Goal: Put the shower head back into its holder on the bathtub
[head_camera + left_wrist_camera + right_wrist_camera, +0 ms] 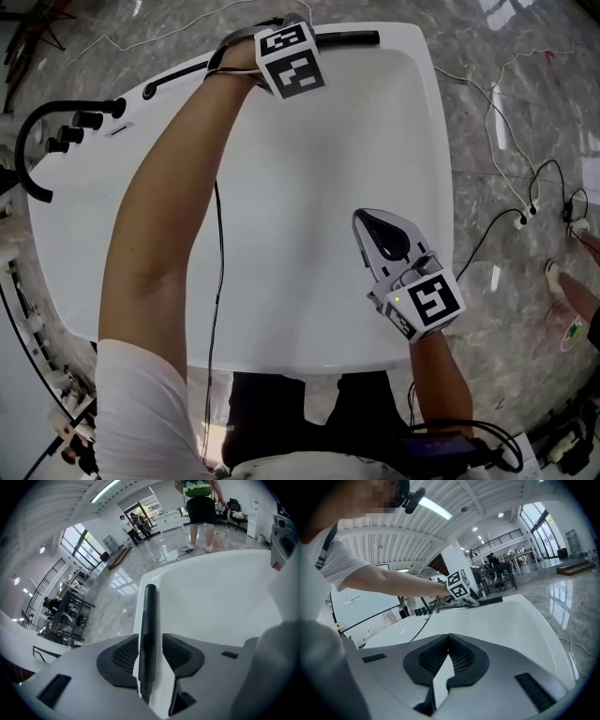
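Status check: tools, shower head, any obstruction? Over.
Left tool open, straddling shower head handle. Right tool shut, empty, over bathtub. Shower head lies along far rim. No obstruction seen.

Bright, even light all round here. The white bathtub (309,187) glows almost flat beyond the right gripper (449,639), with barely a soft shadow on it. High above that gripper a ceiling strip light (433,507) burns pure white, and far ahead of it the windows (541,515) blow out. Past the left gripper (151,644) the polished floor (117,606) throws streaks of glare. Both gripper views bow hard, their corners go black, and the gripper shells nearest the lens are soft.
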`<act>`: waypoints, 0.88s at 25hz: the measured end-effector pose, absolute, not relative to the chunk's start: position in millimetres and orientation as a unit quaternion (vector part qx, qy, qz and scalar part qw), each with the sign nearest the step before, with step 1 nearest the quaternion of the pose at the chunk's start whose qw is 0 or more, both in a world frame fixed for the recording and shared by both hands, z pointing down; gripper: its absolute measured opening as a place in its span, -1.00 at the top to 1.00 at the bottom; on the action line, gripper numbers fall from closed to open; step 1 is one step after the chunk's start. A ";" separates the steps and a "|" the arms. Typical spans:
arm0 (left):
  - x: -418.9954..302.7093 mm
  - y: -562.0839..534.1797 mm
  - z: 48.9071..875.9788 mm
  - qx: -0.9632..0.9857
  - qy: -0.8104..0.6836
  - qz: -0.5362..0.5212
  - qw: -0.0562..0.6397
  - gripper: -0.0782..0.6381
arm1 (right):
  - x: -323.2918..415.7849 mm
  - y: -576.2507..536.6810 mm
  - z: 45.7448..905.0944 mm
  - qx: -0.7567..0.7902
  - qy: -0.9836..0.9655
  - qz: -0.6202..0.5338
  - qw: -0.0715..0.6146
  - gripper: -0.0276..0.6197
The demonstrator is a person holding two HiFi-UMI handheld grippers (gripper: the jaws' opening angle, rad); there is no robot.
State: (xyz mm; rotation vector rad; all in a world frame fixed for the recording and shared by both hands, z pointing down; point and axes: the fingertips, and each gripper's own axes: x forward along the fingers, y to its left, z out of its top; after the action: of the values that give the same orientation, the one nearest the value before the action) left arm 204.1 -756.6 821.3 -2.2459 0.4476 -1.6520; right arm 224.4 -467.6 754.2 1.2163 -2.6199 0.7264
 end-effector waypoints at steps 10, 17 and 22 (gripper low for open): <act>215.7 -768.9 840.0 -0.758 0.107 -0.628 0.139 0.32 | 228.2 -479.2 753.9 0.419 -0.870 0.255 0.054 0.89; 215.2 -761.6 843.0 -0.717 0.056 -0.687 0.105 0.42 | 236.0 -470.3 756.7 0.429 -0.862 0.267 0.044 0.89; 215.0 -759.2 840.3 -0.718 0.066 -0.682 0.122 0.43 | 242.6 -462.7 756.3 0.436 -0.856 0.276 0.037 0.89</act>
State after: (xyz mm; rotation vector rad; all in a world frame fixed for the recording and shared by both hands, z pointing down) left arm 215.0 -759.2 840.3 -2.0941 0.1932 -1.9911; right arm 242.6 -462.7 756.3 1.3392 -2.6266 0.8474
